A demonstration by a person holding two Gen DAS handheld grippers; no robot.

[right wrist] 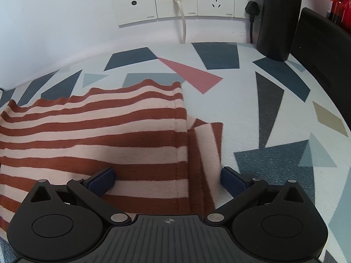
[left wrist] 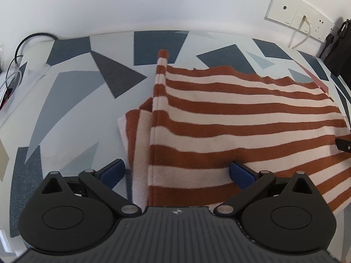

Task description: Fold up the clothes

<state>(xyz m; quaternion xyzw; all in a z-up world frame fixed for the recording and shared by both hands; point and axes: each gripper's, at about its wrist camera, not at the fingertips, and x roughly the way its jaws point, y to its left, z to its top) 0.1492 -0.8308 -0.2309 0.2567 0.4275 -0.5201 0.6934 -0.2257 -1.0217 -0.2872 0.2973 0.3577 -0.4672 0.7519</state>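
A rust-and-cream striped garment [left wrist: 230, 118] lies spread on a table covered with a geometric-patterned cloth [left wrist: 72, 100]. My left gripper [left wrist: 177, 172] is open, its blue fingers straddling the garment's left side seam and a folded-under flap near the bottom edge. In the right wrist view the same garment [right wrist: 98, 131] fills the left half. My right gripper [right wrist: 167, 179] is open too, its fingers either side of the right seam and a tucked sleeve piece [right wrist: 207, 144]. A bit of the right gripper's finger [left wrist: 344, 145] shows at the right edge of the left wrist view.
White wall sockets [right wrist: 175, 0] with a white cable [right wrist: 183, 22] and a black plug [right wrist: 252, 11] stand behind the table. A tall black object [right wrist: 276, 19] and a dark box [right wrist: 322, 59] sit at the back right. Cables [left wrist: 15, 65] lie at the far left.
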